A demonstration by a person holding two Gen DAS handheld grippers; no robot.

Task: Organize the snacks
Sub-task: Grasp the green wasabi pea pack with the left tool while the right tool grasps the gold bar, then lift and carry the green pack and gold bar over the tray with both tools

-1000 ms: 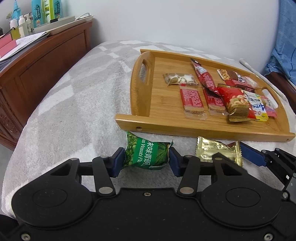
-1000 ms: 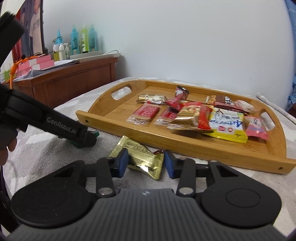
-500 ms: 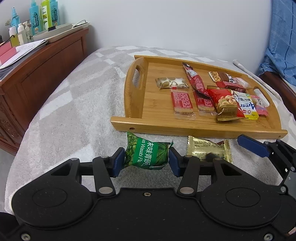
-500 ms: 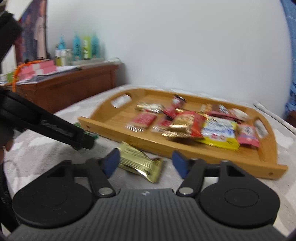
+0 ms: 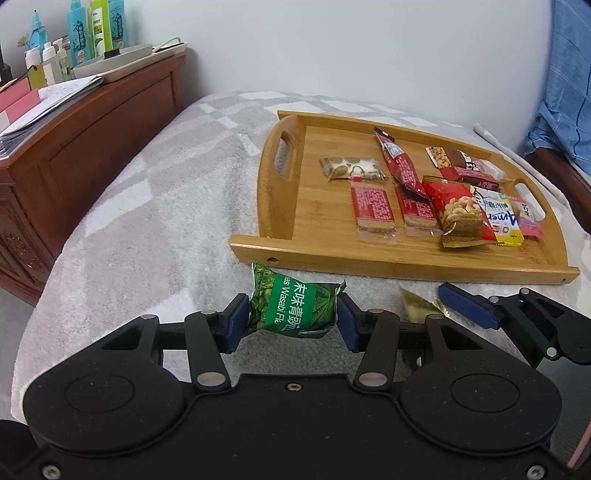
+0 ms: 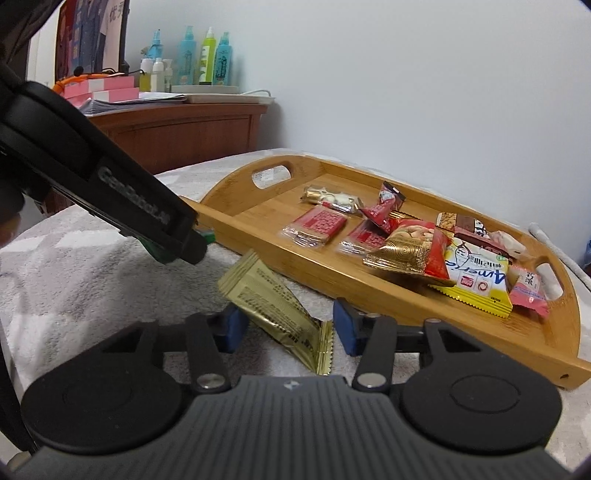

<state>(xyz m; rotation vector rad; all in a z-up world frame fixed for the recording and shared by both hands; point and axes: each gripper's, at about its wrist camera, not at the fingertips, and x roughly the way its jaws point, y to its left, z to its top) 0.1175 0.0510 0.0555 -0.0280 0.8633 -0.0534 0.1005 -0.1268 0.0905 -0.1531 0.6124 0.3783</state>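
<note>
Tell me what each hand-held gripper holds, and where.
Left hand-held gripper: green wasabi pea packet, pinched across its sides. Right hand-held gripper: gold packet, unclear whether gripped.

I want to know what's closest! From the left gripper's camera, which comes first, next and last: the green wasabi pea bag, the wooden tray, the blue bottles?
1. Green wasabi pea bag, clamped in the left gripper.
2. Wooden tray, ahead, right.
3. Blue bottles, far left, on the dresser.

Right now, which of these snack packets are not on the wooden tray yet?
Two: the green wasabi pea packet, pinched between the left fingers, and the gold packet, tilted between the right fingers. All others lie in the tray.
</note>
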